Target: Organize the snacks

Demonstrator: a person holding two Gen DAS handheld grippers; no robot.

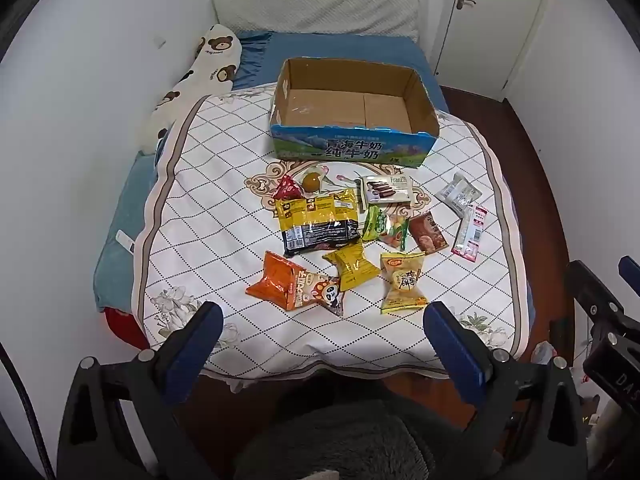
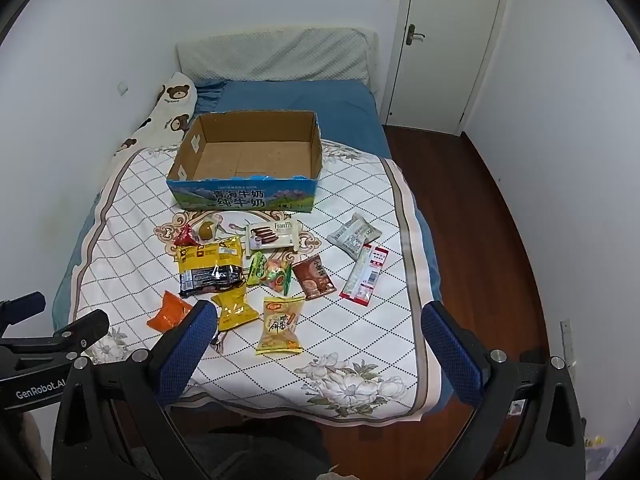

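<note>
An empty cardboard box (image 1: 352, 108) (image 2: 248, 156) with a blue printed front stands on the bed's quilt. Several snack packets lie in front of it: an orange panda packet (image 1: 296, 286) (image 2: 168, 312), a large yellow-black packet (image 1: 318, 220) (image 2: 210, 266), two small yellow packets (image 1: 352, 268) (image 1: 402, 286) (image 2: 280, 326), a brown packet (image 1: 428, 232) (image 2: 314, 278), a white Franzzi packet (image 1: 386, 190) (image 2: 274, 234) and a red-white stick packet (image 1: 470, 232) (image 2: 364, 278). My left gripper (image 1: 324, 314) and right gripper (image 2: 320, 312) are open and empty above the bed's near edge.
The white diamond-pattern quilt (image 1: 208, 216) (image 2: 360, 340) covers a blue bed. A bear-print pillow (image 1: 200, 76) (image 2: 168, 108) lies along the left wall. A closed white door (image 2: 448, 40) and dark wood floor (image 2: 480, 216) are on the right.
</note>
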